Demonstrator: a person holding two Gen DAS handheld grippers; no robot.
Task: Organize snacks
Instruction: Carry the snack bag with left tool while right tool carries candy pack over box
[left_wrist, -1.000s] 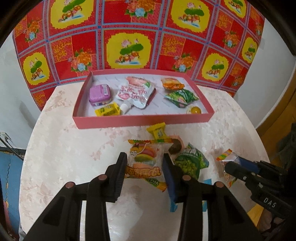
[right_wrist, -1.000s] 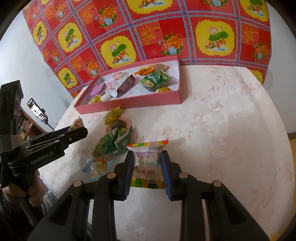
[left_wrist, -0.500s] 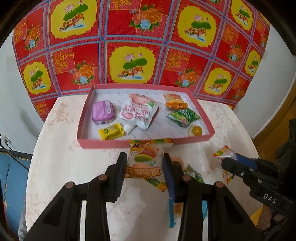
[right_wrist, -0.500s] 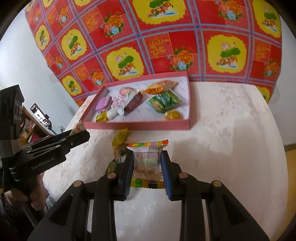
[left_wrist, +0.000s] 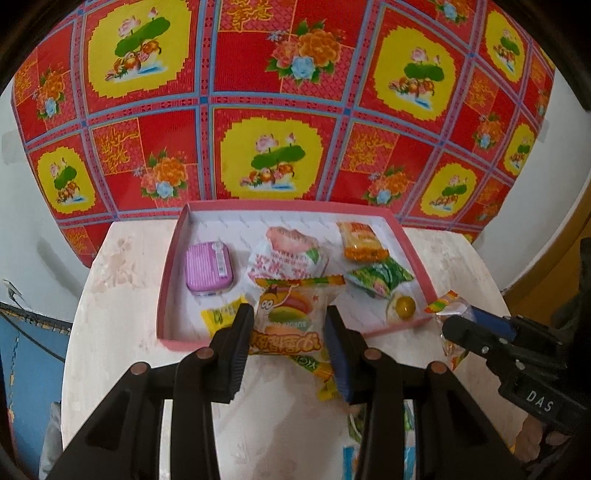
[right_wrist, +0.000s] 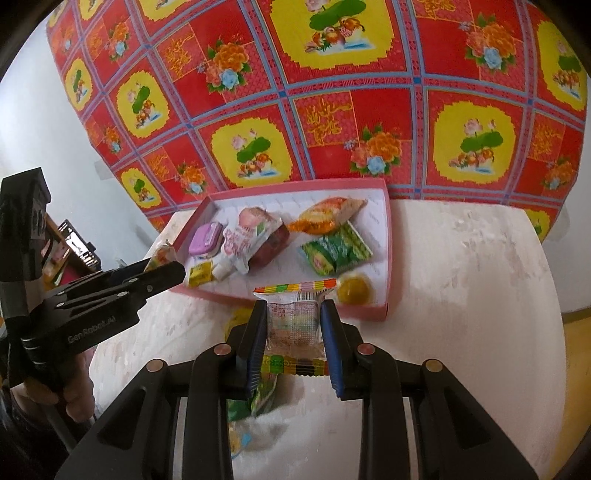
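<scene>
A: How many snacks lie in the pink tray (left_wrist: 167, 266)?

B: Six, counted from the left wrist view: a purple tin (left_wrist: 208, 266) at the tray's left side, a yellow wrapped candy (left_wrist: 218, 316) at its near left, a white spouted pouch (left_wrist: 284, 258) in the middle, an orange packet (left_wrist: 360, 242) at the far right, a green packet (left_wrist: 380, 277) nearer than that, and a round yellow sweet (left_wrist: 404, 305) in the near right corner.

A: And the grippers?

B: Two, each holding one packet. The left gripper (left_wrist: 290, 325) has its jaws closed on a burger gummy packet (left_wrist: 290, 314), held over the tray's near wall. The right gripper (right_wrist: 293, 319) is clamped narrowly on a clear candy packet with rainbow edges (right_wrist: 293, 317), held just in front of the tray's near right corner.

A: What does one view show that the other misses?

B: The right wrist view shows the pouch's white spout (right_wrist: 221, 271) and a dark red packet (right_wrist: 271, 245) under the pouch; in the left view the held packet covers the spout. It also shows more snacks blurred on the table (right_wrist: 461, 295) in front of the tray, under the fingers; I cannot count them. The left view shows the right gripper from the side, to the right of the tray.
</scene>
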